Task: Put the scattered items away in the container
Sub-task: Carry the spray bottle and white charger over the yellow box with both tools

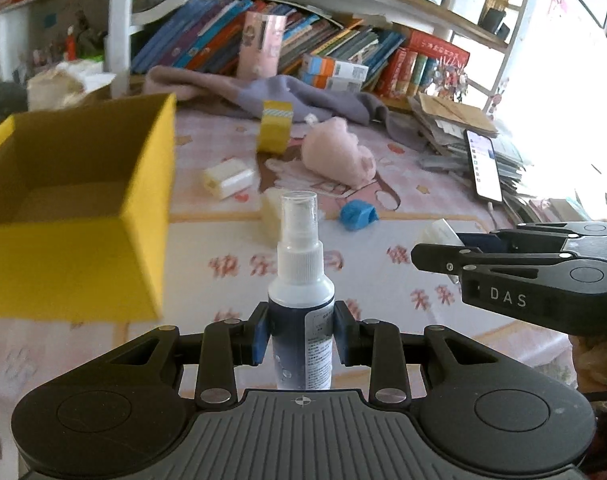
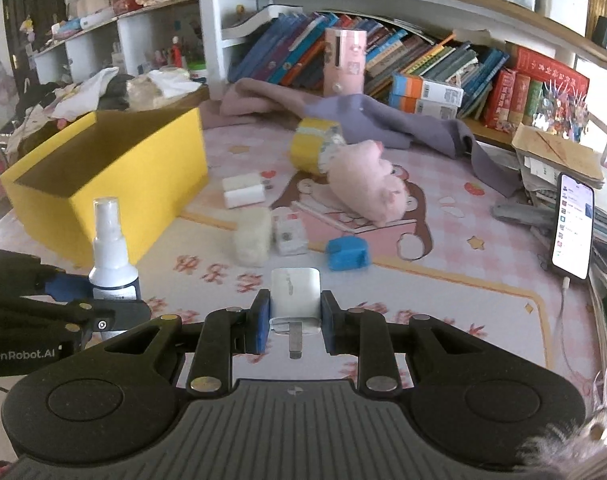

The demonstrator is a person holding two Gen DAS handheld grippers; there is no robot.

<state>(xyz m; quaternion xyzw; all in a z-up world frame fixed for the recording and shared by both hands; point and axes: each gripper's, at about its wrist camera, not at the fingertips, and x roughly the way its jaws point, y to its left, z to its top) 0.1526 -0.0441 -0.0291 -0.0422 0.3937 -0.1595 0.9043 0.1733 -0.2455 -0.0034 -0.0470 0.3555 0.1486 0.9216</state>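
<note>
Your left gripper [image 1: 301, 330] clamps a spray bottle [image 1: 301, 280] upright, just right of the open yellow box [image 1: 143, 216] on the pink mat [image 1: 383, 280]. Your right gripper [image 2: 295, 320] is clenched on a white charger plug [image 2: 295, 296], with a blue block [image 2: 347, 254] and pink plush [image 2: 367, 182] lying beyond it.

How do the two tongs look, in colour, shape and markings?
Both are alike: the left tongs and the right tongs have black linkage arms with silver rivets, blue pads on the fingers and a grey ribbed base with a small crosshair mark. White lettering on their sides reads "DAS" and "GenRobot.AI". No cables or sleeves show.
</note>
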